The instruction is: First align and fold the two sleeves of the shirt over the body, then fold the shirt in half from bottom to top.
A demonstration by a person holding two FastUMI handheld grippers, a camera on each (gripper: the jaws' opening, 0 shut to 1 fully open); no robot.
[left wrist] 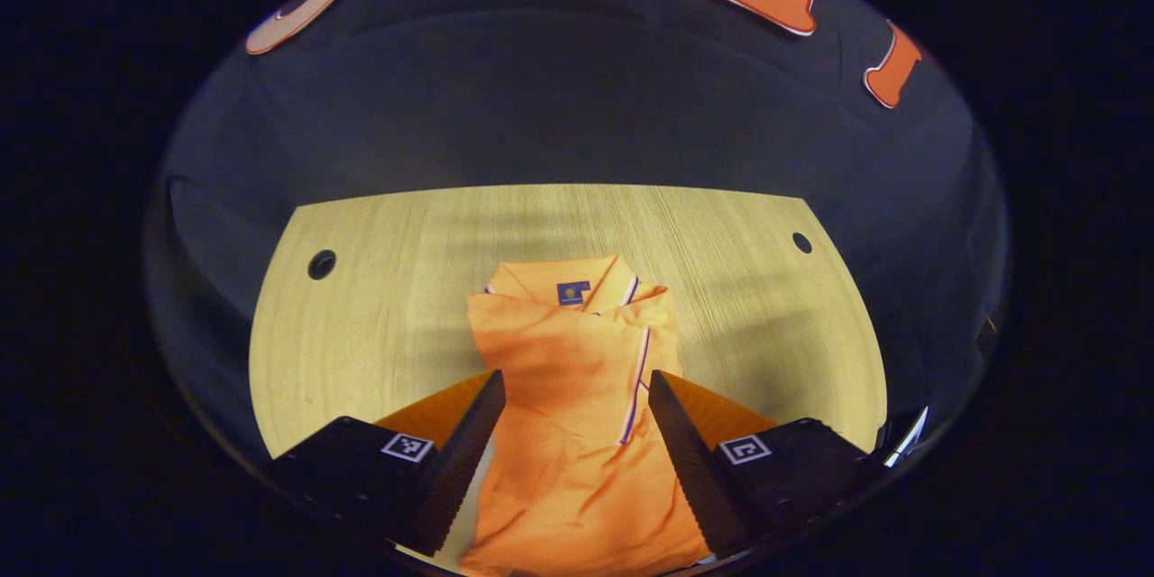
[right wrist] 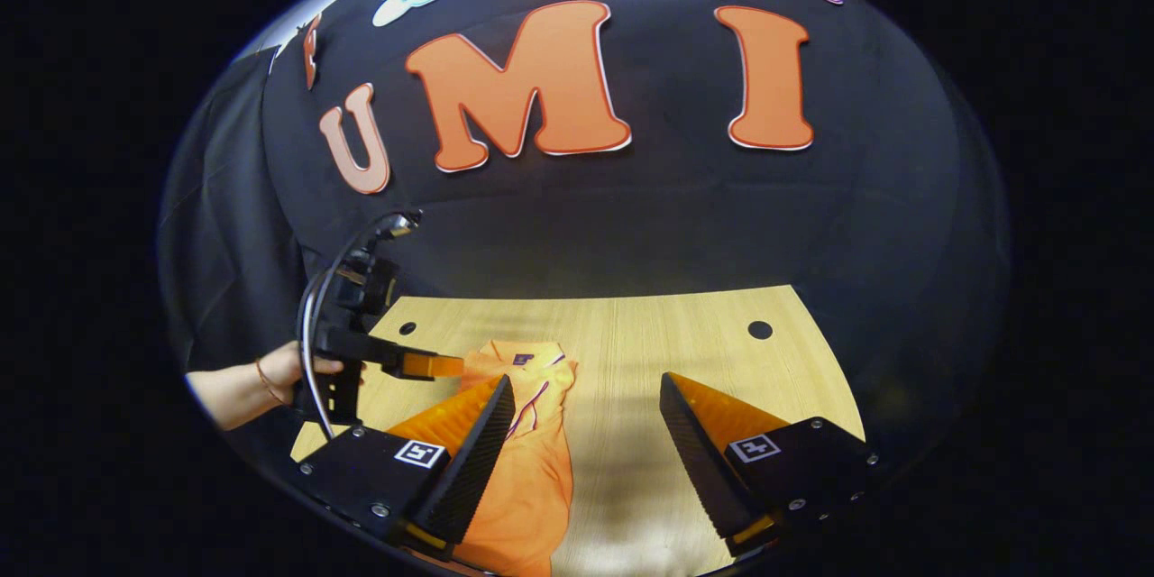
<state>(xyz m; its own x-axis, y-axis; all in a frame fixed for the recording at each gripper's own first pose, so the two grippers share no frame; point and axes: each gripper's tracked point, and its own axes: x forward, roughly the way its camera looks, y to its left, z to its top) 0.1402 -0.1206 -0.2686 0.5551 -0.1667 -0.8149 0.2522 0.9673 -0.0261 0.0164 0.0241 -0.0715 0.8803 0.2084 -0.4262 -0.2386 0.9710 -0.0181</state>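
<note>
An orange polo shirt (left wrist: 577, 397) lies on the wooden table (left wrist: 379, 288), collar at the far end, both sleeves folded in over the body so it forms a narrow strip. My left gripper (left wrist: 577, 388) hovers open above the shirt's middle, with nothing between its fingers. In the right gripper view the same shirt (right wrist: 532, 460) lies at lower left. My right gripper (right wrist: 584, 395) is open over bare table to the right of the shirt. The left gripper (right wrist: 433, 366), held by a hand (right wrist: 288, 370), hangs above the shirt's collar end.
The table (right wrist: 685, 334) has a round cable hole near each far corner (left wrist: 321, 264) (left wrist: 801, 242). Black booth cloth rises behind the table's far edge. Bare wood lies on both sides of the shirt.
</note>
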